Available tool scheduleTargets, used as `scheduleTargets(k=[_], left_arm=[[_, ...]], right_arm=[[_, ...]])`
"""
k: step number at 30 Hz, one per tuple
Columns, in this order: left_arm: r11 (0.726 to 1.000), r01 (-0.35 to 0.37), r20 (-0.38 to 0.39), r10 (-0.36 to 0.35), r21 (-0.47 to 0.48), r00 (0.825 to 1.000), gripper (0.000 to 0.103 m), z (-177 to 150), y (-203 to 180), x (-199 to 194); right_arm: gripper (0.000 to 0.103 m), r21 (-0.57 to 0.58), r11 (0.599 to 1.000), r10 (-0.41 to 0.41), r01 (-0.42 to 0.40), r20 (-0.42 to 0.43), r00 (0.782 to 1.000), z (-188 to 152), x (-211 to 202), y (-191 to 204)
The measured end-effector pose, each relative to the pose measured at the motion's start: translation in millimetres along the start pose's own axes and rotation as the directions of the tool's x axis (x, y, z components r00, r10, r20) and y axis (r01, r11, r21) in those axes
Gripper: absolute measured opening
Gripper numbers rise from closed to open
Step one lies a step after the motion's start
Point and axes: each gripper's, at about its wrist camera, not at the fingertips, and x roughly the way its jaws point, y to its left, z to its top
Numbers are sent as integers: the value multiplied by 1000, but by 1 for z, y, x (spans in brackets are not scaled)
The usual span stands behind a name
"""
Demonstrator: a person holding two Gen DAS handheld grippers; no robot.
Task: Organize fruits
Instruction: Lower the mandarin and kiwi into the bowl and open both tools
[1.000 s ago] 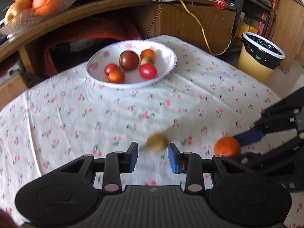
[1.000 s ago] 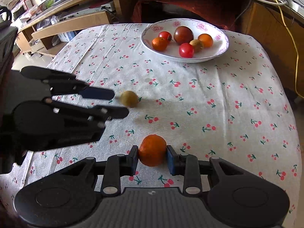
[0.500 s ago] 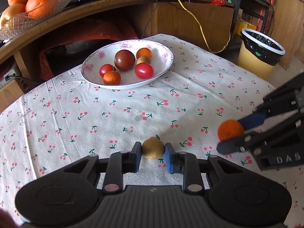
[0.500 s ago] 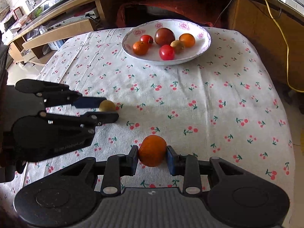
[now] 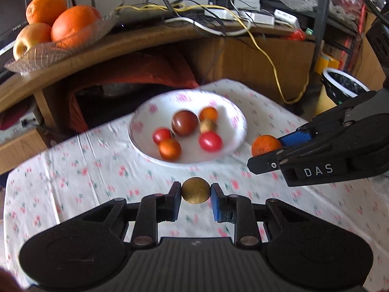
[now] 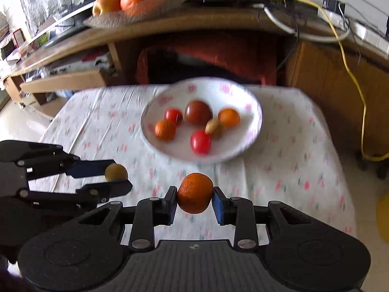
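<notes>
My left gripper (image 5: 196, 193) is shut on a small brownish-yellow fruit (image 5: 196, 190) and holds it above the tablecloth, short of the white flowered bowl (image 5: 233, 119). My right gripper (image 6: 193, 196) is shut on a small orange (image 6: 195, 192), also lifted, in front of the bowl (image 6: 252, 104). The bowl holds several small fruits: red, orange, a dark one and a brown one. Each gripper shows in the other's view: the right one (image 5: 269, 152) with the orange (image 5: 265, 144), the left one (image 6: 114, 176) with the brown fruit (image 6: 116, 171).
The table has a white cherry-print cloth (image 5: 73, 170). Behind it a wooden desk (image 5: 145, 39) carries a glass dish of large oranges and an apple (image 5: 60, 26) and cables. A lined waste bin (image 5: 340, 85) stands at the right.
Both grippers have lifted their fruits off the cloth and moved toward the bowl. The left gripper closed on the brown fruit during this time.
</notes>
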Motion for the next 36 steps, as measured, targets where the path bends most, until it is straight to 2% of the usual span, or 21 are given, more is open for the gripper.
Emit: scheduleTargets(k=[8,17,24,29,36], left_arm=[[1000,-18,9,18,-7,1000,35,22,7,32],[1000,-24,-20,25,19,999,35,26,6,55],[999,-43,-20,43,2,999,35,31,8,59],[999,-46,-16,46,-8,999,40,32,10,57],[998,-59,2,59,-24,998,41,32,14,43]], right_arm=[[27,-9,1000,-26,26,26,999,24,24,-6],[27,-9,1000,0,0,18,1000,36,51,-15],[29,-7,1000,8,-8,34,999,41,55,-13],[31,13,1000,1,-2,45,999,43,53,-16],[31,56,998,-16,12,85,996,44,42,-24]])
